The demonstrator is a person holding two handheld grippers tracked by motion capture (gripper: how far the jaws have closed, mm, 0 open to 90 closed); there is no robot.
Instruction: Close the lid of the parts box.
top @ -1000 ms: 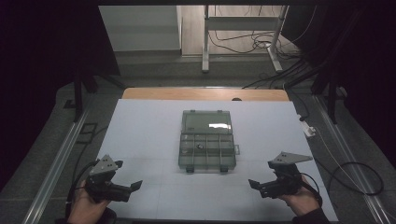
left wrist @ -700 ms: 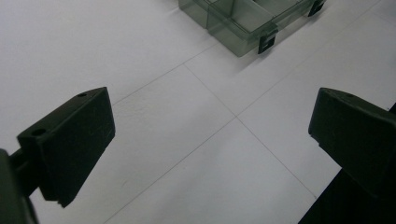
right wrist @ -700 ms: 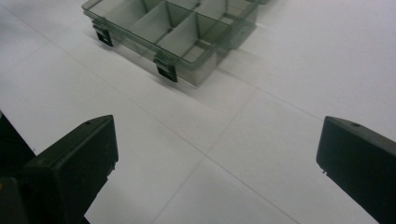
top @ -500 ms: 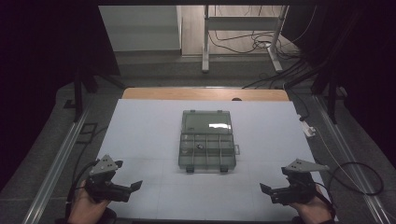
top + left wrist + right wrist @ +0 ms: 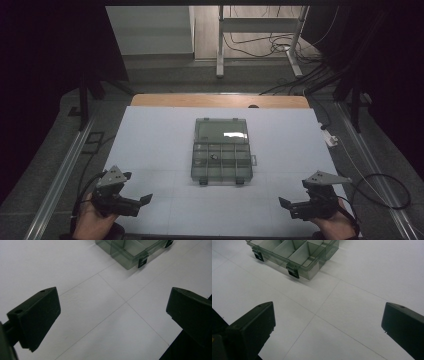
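high view, white table (image 5: 150, 150), clear box (image 5: 221, 150) centred, left gripper (image 5: 145, 200), right gripper (image 5: 283, 203) wide open, empty, dark room

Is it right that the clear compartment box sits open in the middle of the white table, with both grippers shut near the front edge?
Not quite. The compartment box does sit open mid-table, but the left gripper and right gripper are open: each gripper view shows its fingers spread wide over bare white table.

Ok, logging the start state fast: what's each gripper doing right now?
Left gripper: open, holding nothing, over the white table short of the compartment box.
Right gripper: open, holding nothing, also short of the box.
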